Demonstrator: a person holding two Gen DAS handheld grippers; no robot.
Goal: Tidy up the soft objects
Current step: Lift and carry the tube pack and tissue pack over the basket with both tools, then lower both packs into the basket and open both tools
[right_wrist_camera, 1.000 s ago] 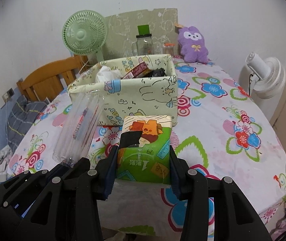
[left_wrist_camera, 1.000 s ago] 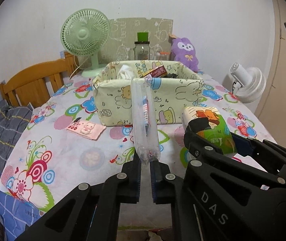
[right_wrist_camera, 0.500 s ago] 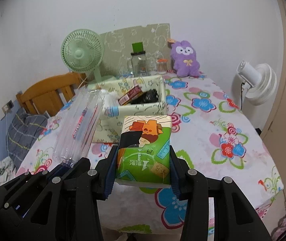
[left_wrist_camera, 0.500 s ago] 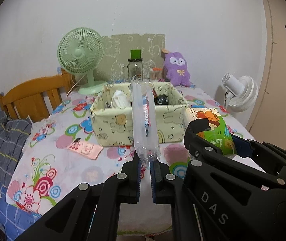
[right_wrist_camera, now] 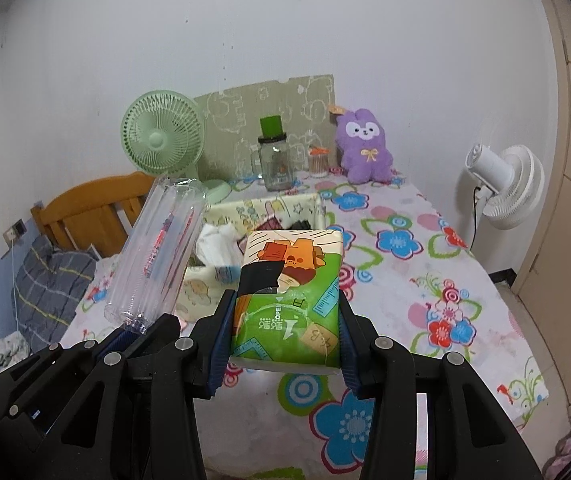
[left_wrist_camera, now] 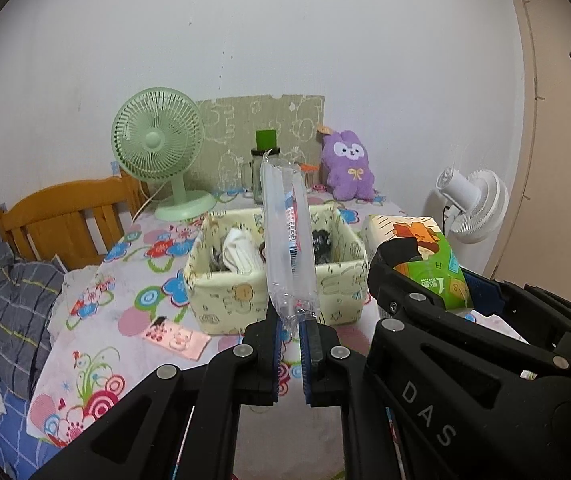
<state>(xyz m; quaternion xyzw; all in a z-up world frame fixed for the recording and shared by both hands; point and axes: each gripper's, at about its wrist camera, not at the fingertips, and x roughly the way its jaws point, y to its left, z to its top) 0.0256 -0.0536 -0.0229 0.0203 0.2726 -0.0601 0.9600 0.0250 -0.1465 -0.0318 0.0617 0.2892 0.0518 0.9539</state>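
Both the left gripper [left_wrist_camera: 289, 354] and right gripper [right_wrist_camera: 285, 340] are built of black plastic, studded with silver screws, blue-padded; "DAS" is embossed beside the screws.

A green fan [left_wrist_camera: 158, 156] stands at the far left corner of the table [right_wrist_camera: 437, 264]. A glass jar [right_wrist_camera: 275, 160] with a green lid stands at the far edge. A pink card [left_wrist_camera: 175, 338] lies near the left edge. A wooden chair [left_wrist_camera: 65, 216] and a white fan [right_wrist_camera: 503, 184] stand off the table's sides

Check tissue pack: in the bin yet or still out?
Out. The tissue pack sits clamped in the right gripper, held short of the fabric bin.
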